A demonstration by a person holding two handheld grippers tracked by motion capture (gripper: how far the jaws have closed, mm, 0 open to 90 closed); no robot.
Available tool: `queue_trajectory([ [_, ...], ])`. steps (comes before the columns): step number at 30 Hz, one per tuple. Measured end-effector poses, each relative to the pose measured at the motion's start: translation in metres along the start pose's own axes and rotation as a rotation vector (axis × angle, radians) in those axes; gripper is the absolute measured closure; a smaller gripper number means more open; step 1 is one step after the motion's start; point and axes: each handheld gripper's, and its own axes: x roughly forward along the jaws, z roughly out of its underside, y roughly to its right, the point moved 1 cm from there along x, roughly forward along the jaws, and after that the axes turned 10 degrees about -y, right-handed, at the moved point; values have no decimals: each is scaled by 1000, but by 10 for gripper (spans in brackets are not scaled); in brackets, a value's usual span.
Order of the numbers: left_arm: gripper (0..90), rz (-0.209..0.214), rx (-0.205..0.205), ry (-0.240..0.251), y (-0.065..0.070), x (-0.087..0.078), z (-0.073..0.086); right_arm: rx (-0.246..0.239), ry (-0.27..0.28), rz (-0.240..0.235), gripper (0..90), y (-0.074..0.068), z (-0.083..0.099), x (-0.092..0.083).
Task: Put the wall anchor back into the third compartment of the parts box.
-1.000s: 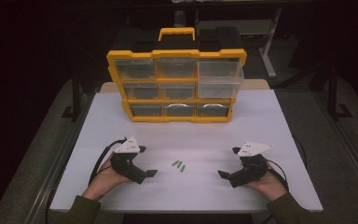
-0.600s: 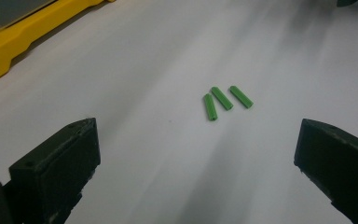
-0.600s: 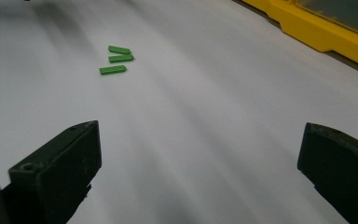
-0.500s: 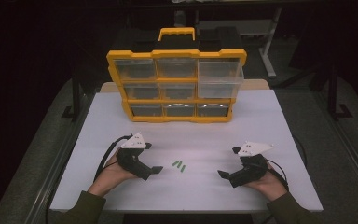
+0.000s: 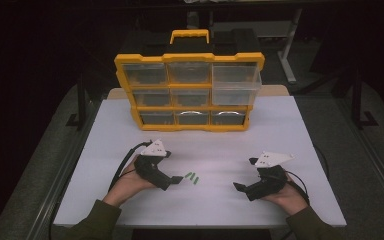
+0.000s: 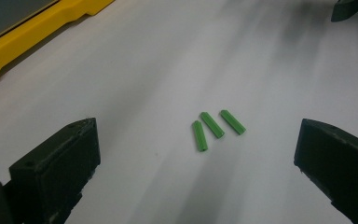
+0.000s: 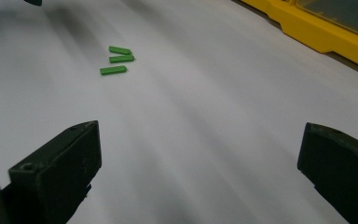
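White table (image 5: 280,135), rectangular, matte top. Yellow drawer organiser (image 5: 189,90) stands upright at the far edge, centred, three rows of three clear drawers, black-and-yellow handle on top. Three small green pegs (image 5: 192,177) lie loose on the top near the near edge, slightly left of centre, side by side, roughly parallel; two appear to touch at one end, third just beside.
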Motion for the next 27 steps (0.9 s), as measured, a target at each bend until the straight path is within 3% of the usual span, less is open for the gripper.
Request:
queue_trajectory([
  [2, 5, -3, 19, -15, 0, 2, -3, 4, -2, 0, 0, 0, 0, 0],
  [7, 5, 6, 18, -20, 0, 9, -8, 3, -1, -1, 0, 0, 0, 0],
  [10, 6, 7, 42, -27, 0, 14, -13, 4, 1, -2, 0, 0, 0, 0],
  [15, 9, 13, 48, -38, 0, 21, -19, 1, 1, -3, 0, 0, 0, 0],
  [23, 87, 33, 50, -30, -2, 32, -29, 5, -2, -7, 0, 1, 0, 0],
  [24, 149, 32, 52, -29, -2, 32, -30, 11, 0, -8, 0, 1, 0, 0],
  [27, 163, 22, 58, -33, -4, 35, -32, 9, 2, -7, 0, 1, 0, 1],
])
